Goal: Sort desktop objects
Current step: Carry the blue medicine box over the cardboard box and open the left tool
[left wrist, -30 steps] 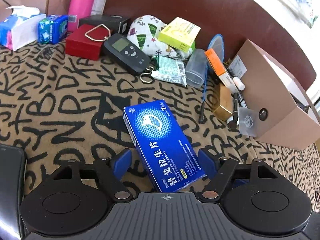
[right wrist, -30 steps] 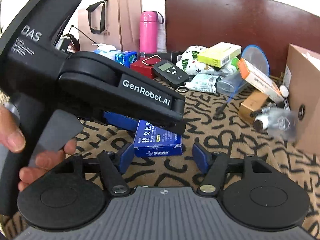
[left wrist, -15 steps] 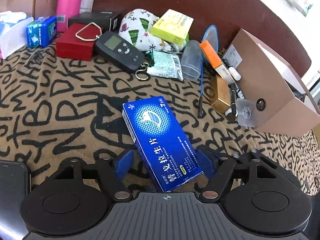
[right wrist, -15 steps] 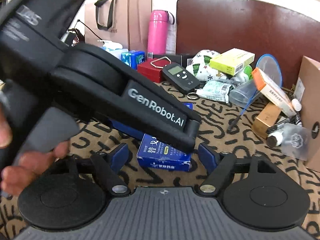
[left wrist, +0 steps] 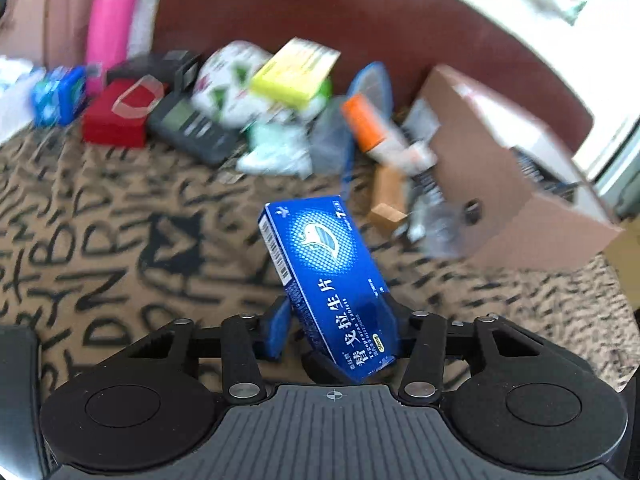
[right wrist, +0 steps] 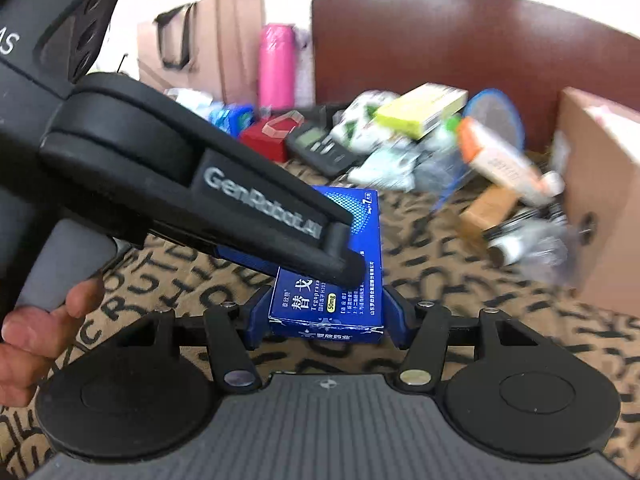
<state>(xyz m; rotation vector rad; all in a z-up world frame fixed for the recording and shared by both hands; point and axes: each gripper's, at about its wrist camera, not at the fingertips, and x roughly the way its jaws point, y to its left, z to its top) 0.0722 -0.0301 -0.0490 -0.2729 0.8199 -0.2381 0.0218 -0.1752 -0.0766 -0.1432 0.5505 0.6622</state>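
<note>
letter-patterned tan cloth (left wrist: 120, 248) covers desk, brown chair back (right wrist: 460, 40) behind. left gripper (left wrist: 336, 332) closed on blue medicine box (left wrist: 332, 280), box tilted, lifted off cloth. right gripper (right wrist: 326, 316) also pinched against same box (right wrist: 340, 300) near its end; left gripper body crosses right view. blurred clutter behind: red box (left wrist: 114, 120), yellow box (left wrist: 296, 72), pink bottle (right wrist: 276, 68), cardboard box (left wrist: 520, 184) at right.

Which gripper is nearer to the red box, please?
Left. The left gripper grips the blue box partway along, closer to the red box; the right gripper sits behind, straddling the blue box's near end.
</note>
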